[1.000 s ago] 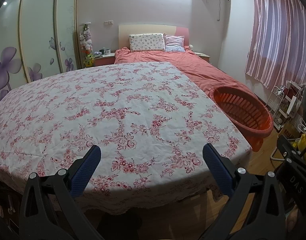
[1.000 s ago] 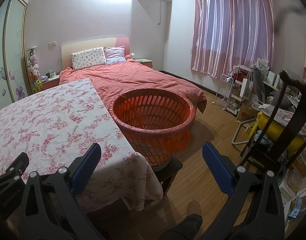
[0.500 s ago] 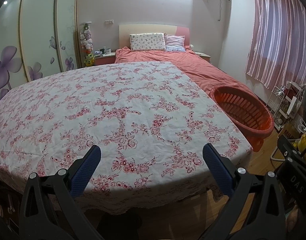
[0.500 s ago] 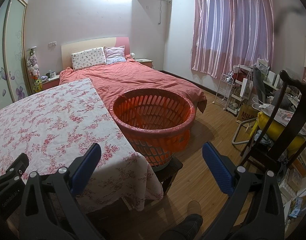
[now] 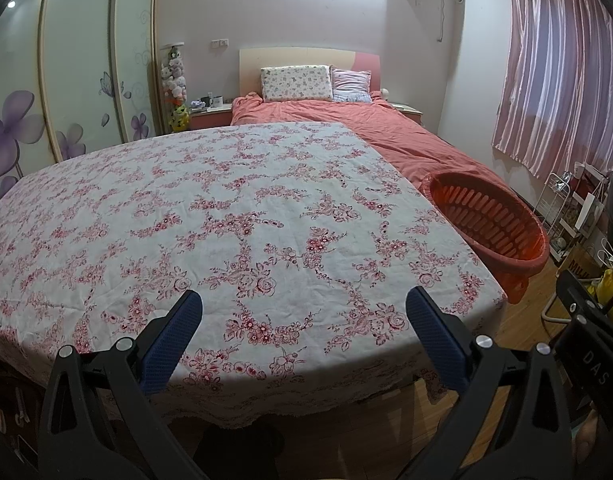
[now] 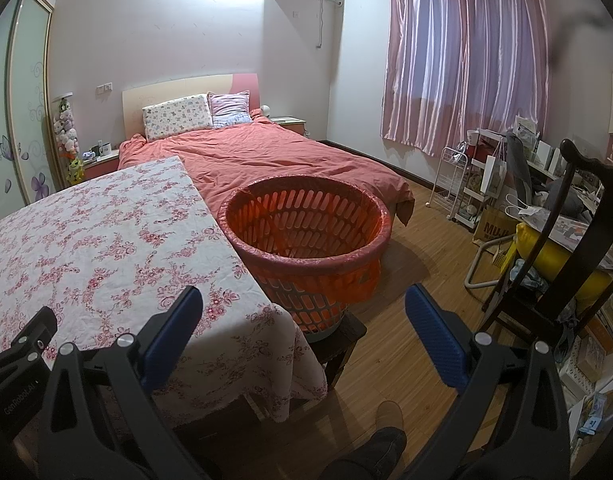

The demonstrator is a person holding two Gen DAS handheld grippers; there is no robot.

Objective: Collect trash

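Both the left gripper (image 5: 304, 320) and right gripper (image 6: 304, 320) hover with fingers spread and empty; the round orange slatted plastic basket (image 6: 306, 236) sits just ahead of the right fingers, beside the floral-clothed desk (image 5: 226, 220), no trash visible.

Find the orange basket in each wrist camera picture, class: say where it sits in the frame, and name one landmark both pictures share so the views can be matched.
Left wrist view: the orange basket sits at the right edge, partly hidden behind the corner of the floral tablecloth.
Right wrist view: the basket is centre frame, fully visible, standing on a dark stool.
Shared landmark: the floral tablecloth, just left of the basket in both.
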